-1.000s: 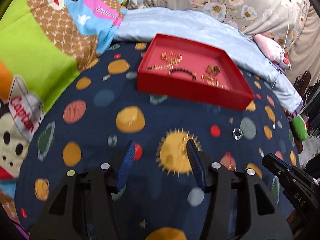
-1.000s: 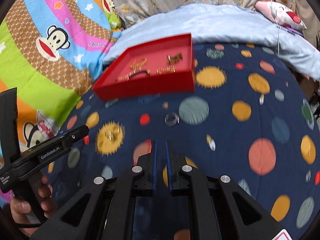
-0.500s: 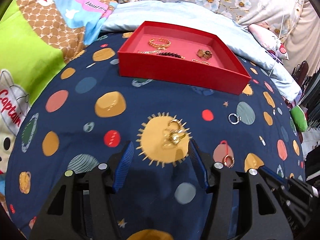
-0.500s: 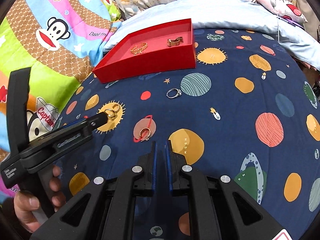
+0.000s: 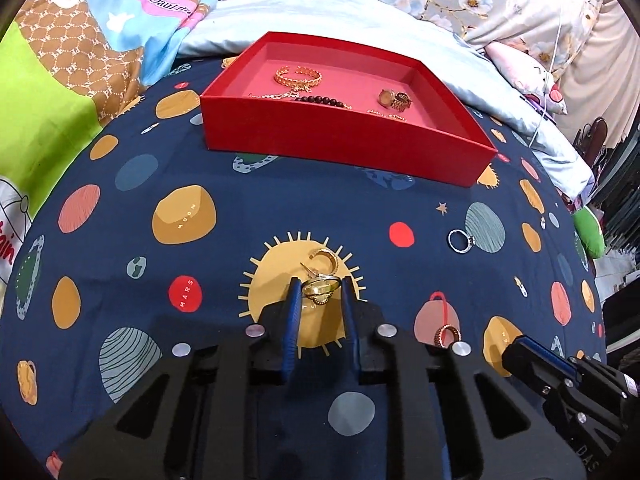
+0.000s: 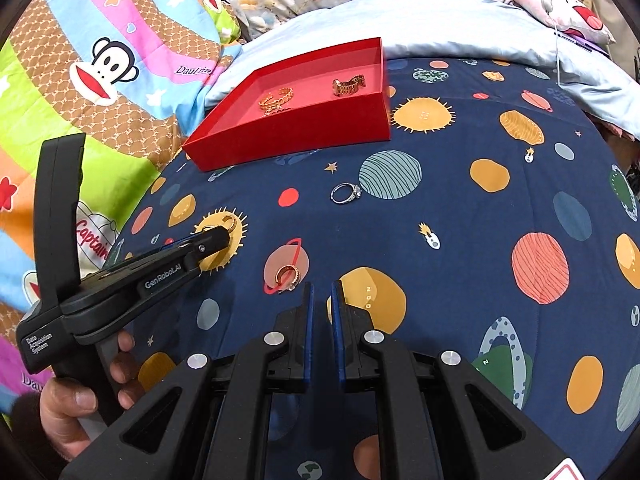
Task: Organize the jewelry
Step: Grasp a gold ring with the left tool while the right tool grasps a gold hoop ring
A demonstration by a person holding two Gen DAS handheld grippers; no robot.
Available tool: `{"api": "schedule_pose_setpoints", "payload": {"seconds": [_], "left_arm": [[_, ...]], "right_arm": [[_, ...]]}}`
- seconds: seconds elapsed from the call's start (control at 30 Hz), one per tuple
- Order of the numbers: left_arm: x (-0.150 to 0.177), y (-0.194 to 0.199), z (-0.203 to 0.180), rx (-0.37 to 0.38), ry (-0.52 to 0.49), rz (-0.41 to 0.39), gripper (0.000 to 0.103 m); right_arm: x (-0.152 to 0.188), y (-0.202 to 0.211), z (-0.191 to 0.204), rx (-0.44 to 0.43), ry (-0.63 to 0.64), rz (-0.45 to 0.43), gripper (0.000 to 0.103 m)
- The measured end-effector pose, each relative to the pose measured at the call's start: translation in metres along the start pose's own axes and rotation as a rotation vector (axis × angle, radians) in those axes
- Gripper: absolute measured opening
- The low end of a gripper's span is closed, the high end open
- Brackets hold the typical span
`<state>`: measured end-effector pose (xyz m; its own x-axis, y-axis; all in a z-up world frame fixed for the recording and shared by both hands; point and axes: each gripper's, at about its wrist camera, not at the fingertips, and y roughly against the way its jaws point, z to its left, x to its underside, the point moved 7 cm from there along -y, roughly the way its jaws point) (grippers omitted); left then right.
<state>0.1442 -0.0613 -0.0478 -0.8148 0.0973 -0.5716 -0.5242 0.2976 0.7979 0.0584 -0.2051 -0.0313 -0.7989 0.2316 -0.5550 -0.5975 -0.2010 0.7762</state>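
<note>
A red tray (image 5: 344,148) at the far side of the planet-print bedspread holds a gold bracelet (image 5: 298,76), a dark bead bracelet (image 5: 320,100) and a gold watch (image 5: 394,99); it also shows in the right wrist view (image 6: 296,136). My left gripper (image 5: 320,292) is shut on a gold ring (image 5: 318,289) over the yellow sun print. A gold hoop (image 5: 326,260) lies just beyond it. A silver ring (image 5: 460,241) and a rose-gold ring (image 5: 447,336) lie to the right. My right gripper (image 6: 321,292) is shut and empty, near the rose-gold ring (image 6: 286,276).
Cartoon monkey bedding (image 6: 100,72) lies to the left, a pale blue pillow (image 5: 320,16) behind the tray. A white cable (image 5: 548,72) hangs at the far right. The silver ring (image 6: 346,192) lies on the bedspread ahead of my right gripper.
My left gripper has moved forward over the sun print and closed on the gold ring. My right gripper stayed shut and shifted slightly.
</note>
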Motion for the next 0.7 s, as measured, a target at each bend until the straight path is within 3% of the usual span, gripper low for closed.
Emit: {"api": "schedule_pose_setpoints", "payload": {"seconds": [0.7], "left_arm": [[0.015,0.033,0.037,-0.021,0.051,-0.021,0.019]], "right_arm": [[-0.006,-0.008,0.019,-0.012,0.043,0.008,0.009]]}}
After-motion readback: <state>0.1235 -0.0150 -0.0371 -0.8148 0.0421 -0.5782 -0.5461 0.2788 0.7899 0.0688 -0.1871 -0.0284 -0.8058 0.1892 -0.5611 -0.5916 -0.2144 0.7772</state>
